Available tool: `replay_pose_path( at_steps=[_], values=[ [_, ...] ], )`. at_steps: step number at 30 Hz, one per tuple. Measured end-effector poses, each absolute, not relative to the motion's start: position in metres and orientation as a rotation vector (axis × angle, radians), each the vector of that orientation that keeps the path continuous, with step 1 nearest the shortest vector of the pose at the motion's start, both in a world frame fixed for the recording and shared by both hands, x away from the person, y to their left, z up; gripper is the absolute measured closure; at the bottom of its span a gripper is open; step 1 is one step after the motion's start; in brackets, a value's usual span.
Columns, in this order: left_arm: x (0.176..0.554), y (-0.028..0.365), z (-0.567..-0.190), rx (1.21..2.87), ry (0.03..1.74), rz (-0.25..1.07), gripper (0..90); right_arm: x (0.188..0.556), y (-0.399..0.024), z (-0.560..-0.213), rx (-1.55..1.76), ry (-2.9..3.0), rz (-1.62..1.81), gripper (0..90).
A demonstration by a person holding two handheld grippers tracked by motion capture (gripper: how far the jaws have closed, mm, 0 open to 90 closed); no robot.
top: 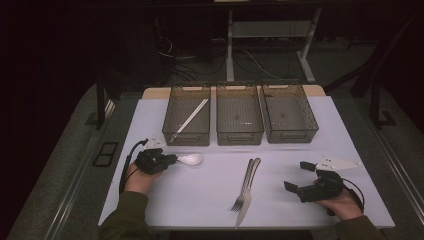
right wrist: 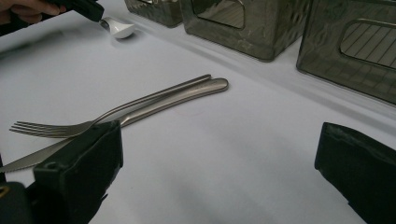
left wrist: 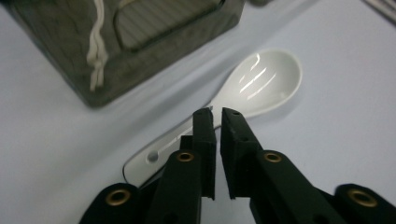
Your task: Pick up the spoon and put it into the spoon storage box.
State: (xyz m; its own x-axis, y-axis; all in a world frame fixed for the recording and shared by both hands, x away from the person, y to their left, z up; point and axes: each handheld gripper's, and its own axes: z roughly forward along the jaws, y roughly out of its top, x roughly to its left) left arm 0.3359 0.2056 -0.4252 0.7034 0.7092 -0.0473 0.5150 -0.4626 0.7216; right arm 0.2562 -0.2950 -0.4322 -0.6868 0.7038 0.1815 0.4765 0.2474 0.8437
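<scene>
Chopsticks (top: pixel 189 120) in left bin (top: pixel 175 112), middle bin (top: pixel 224 116), right bin (top: pixel 305 117)

**Your table count**

You have three dark mesh bins (top: pixel 239 137), one white ceramic spoon (top: pixel 190 159), one steel fork (top: pixel 245 187), one steel knife (top: pixel 248 197), one pair of pale chopsticks (top: pixel 192 117), and two black grippers.
</scene>
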Motion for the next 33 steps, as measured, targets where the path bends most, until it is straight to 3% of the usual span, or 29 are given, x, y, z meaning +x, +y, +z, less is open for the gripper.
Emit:
replay_pose_path(
  at_steps=[14, 23, 33],
  values=[
    [0.364, 0.177, -0.415, 2.13, 0.831, 0.262, 49.8, 0.257, -0.295, -0.433, 1.118, 2.283, 1.413, 1.1],
    [0.369, 0.159, -0.424, 2.163, 0.813, 0.228, 40.3, 0.257, -0.295, -0.433, 1.117, 2.286, 1.414, 1.1],
    [0.371, 0.162, -0.432, 2.231, 0.815, 0.219, 38.9, 0.257, -0.295, -0.433, 1.113, 2.284, 1.411, 1.1]
  ],
)
